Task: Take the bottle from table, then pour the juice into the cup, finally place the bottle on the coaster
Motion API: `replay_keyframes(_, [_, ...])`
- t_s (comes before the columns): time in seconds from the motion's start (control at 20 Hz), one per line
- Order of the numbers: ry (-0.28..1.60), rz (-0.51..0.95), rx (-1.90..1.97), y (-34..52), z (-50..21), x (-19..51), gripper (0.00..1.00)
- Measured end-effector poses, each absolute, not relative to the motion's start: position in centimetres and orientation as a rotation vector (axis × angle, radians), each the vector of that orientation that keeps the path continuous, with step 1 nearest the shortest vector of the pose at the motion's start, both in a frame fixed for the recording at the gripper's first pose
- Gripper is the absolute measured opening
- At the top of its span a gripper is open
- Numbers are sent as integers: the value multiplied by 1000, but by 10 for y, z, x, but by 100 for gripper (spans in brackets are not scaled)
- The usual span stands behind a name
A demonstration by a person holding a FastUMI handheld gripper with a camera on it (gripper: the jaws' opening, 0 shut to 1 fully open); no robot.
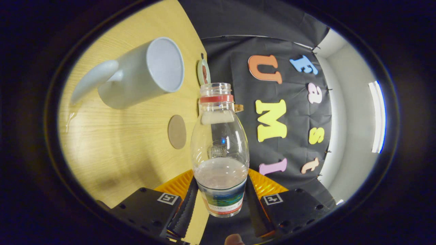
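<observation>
Gripper: we see the gripper [221, 200] with both fingers pressed against the lower, labelled part of the bottle [219, 149], one on each side, clamping it.
Bottle: clear plastic, uncapped, with a red ring below the open neck; it extends forward from between the fingers, and we see pale liquid gathered in its lower part near the label.
Cup: a white cup [143, 73] with a handle stands on the wooden table [112, 149], beyond the fingers and apart from the bottle's mouth; we see into its open top.
Coaster: a round brown coaster [176, 131] lies flat on the table, between the cup and the bottle's body.
Table edge: a small round object [203, 72] sits near it, too indistinct for us to identify.
</observation>
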State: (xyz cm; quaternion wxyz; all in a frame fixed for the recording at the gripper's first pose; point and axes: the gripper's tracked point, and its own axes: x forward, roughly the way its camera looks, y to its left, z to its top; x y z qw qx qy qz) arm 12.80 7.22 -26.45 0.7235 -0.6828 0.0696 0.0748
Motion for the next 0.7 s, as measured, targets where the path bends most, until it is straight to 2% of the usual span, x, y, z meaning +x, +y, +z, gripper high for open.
replay_keyframes(0.7, [97,167,-1687,79,-246,129,75])
